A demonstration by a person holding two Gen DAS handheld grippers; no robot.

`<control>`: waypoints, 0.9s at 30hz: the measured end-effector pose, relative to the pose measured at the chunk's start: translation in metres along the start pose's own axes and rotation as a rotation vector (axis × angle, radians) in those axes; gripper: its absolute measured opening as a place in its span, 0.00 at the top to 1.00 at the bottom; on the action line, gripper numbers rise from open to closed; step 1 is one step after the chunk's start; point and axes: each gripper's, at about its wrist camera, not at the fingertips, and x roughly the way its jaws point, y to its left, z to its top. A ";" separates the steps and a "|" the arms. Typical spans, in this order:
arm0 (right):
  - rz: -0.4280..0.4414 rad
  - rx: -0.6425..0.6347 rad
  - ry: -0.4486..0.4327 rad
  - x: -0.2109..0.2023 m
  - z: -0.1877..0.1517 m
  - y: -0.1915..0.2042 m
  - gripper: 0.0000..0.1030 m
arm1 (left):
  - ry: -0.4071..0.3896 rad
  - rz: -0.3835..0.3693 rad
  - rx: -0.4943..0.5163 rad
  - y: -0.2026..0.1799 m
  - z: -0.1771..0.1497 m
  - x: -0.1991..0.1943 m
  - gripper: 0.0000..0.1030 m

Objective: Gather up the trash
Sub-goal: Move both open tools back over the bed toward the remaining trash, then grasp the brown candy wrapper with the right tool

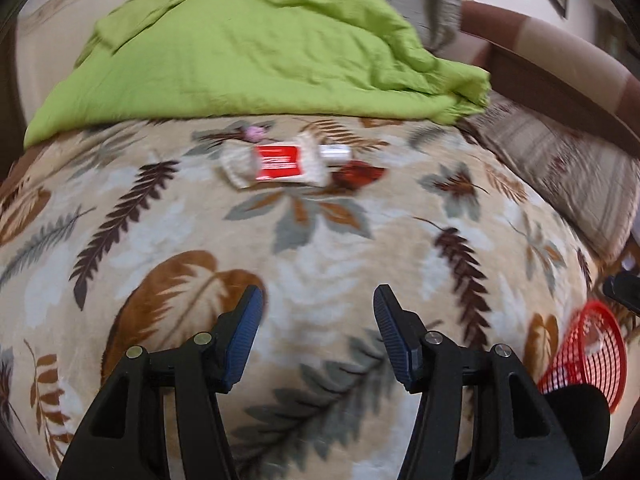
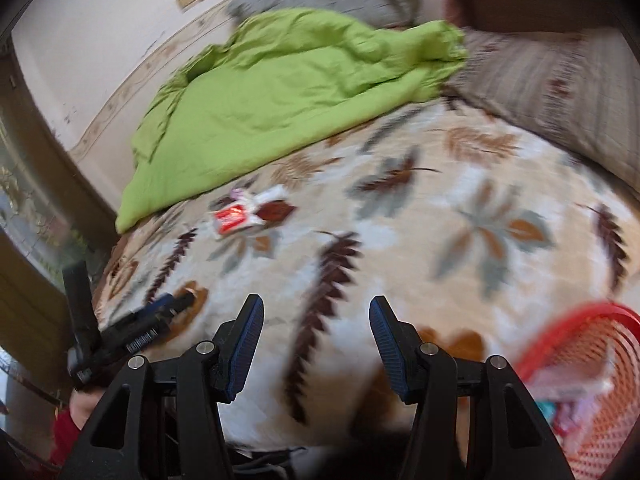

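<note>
- Lying flat on the leaf-print blanket [image 1: 320,240], the toothpaste tube [image 1: 280,162] is my trash item: a crumpled white tube with a red label and a pale cap end, its flattened tail curled up on the left.
- I see the same tube in the right wrist view [image 2: 236,218], further off and blurred, just below the edge of the green quilt [image 2: 280,92].
- A small pinkish scrap [image 1: 255,133] sits just behind the tube; I cannot tell what it is.
- My left gripper [image 1: 318,300] hovers above the blanket with its jaws spread wide, holding nothing and touching nothing; the tube is well ahead of it, centred between the fingers.
- Its pads [image 1: 244,336] are dark blue and finely ribbed, set on black plastic arms with metal pins.
- My right gripper [image 2: 316,308] is likewise spread wide and empty, over the blanket.
- From the right wrist view I catch the left gripper from the side [image 2: 132,328], held by a hand with a red sleeve below.
- The blanket looks plush, cream with brown, grey and rust leaves.
- The green quilt [image 1: 248,48] is rumpled and thick, heaped across the far side.
- A red mesh basket [image 2: 580,380] sits at the right, with pale wrappers inside; it shows in the left view too [image 1: 592,352].
- A striped grey pillow [image 1: 560,168] lies at the right.
</note>
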 end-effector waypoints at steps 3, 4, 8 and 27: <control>0.036 -0.021 0.028 0.043 0.030 0.025 0.41 | -0.008 0.009 -0.017 0.012 0.006 0.002 0.45; 0.044 -0.021 0.027 0.055 0.039 0.030 0.41 | -0.012 0.010 -0.018 0.016 0.009 0.002 0.45; 0.053 -0.014 0.086 0.128 0.082 0.052 0.41 | -0.028 0.007 -0.016 0.031 0.026 0.001 0.45; 0.007 0.093 0.314 0.240 0.068 0.041 0.67 | -0.021 -0.045 0.039 0.076 0.131 0.060 0.36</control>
